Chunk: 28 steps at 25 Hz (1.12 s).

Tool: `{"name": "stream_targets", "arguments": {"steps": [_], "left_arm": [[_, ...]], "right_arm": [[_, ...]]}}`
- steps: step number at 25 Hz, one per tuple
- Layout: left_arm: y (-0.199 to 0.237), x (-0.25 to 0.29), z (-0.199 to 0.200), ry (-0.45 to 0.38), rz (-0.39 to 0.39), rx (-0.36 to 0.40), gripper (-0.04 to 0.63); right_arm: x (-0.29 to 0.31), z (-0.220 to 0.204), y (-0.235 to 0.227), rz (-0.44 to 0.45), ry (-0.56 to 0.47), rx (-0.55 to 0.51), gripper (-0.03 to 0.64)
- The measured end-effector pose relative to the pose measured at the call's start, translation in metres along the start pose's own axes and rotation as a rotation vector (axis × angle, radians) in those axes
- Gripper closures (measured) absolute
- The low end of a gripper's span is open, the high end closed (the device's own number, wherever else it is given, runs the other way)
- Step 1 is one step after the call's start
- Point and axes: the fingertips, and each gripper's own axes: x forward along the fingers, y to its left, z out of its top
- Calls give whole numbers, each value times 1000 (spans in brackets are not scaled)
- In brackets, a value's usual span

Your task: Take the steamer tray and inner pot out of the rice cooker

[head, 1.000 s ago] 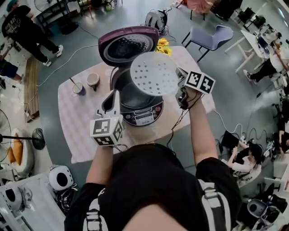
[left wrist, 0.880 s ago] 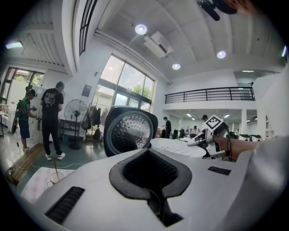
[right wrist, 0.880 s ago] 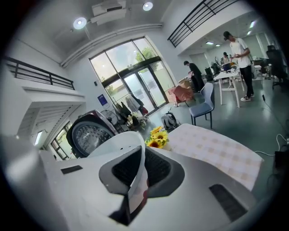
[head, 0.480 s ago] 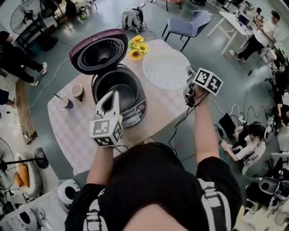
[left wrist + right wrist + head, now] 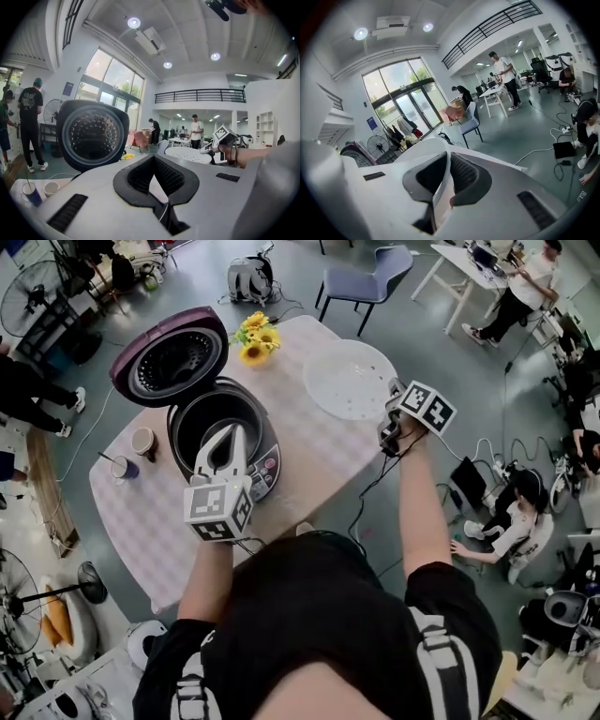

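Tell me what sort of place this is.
Probably an open-plan office or lab hall, not a home kitchen: a railed mezzanine overhead, white desks with people working at them, and loose cables trailing about.

open lab hall (desks (image 5: 496,93), mezzanine (image 5: 199,96), floor cables (image 5: 536,151))

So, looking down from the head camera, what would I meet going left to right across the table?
First the blue cup → tan cup → open rice cooker → steamer tray → right gripper, clamped on the tray's rim.
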Motion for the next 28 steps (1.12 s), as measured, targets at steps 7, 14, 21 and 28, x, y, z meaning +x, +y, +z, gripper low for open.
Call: {"name": "stream_targets", "arguments": {"steps": [7, 14, 21, 28], "left_arm": [[-20, 12, -1, 19, 29, 21, 594], [-31, 22, -17, 46, 63, 25, 594], [-37, 19, -18, 54, 76, 57, 594], [-36, 8, -27, 63, 110, 58, 594]], "right_arm": [[36, -42, -55, -18, 32, 48, 591], [63, -101, -104, -42, 60, 94, 591], [75, -142, -145, -133, 73, 109, 589], [81, -172, -166, -186, 99, 54, 589]]}}
